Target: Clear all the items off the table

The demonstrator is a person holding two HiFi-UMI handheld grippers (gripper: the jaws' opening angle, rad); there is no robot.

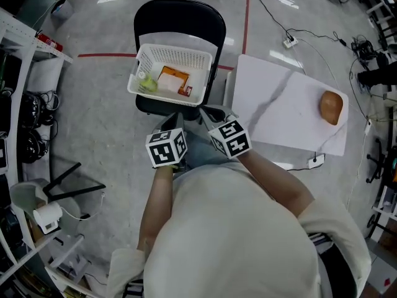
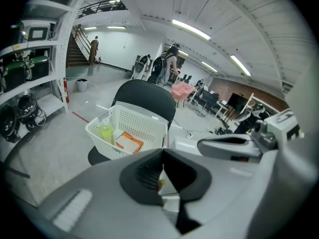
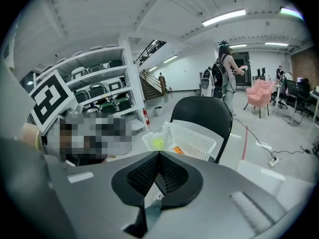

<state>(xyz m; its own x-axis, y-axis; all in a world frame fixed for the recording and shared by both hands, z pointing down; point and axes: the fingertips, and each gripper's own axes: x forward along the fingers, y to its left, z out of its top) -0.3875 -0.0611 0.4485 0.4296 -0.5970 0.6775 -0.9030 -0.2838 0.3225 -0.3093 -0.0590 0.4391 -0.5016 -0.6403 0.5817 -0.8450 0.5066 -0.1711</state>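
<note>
A brown rounded item lies alone near the far right corner of the white table. A white perforated basket sits on a black chair; inside it are a green bottle and an orange box. My left gripper and right gripper are side by side in front of the chair, both shut with nothing between the jaws. The left gripper view shows the left gripper and, beyond it, the basket. In the right gripper view the right gripper points at the same basket.
Shelving with gear runs along the left side. Cables and a power strip lie on the floor beyond the table. Red tape lines cross the floor. People stand far off in the hall.
</note>
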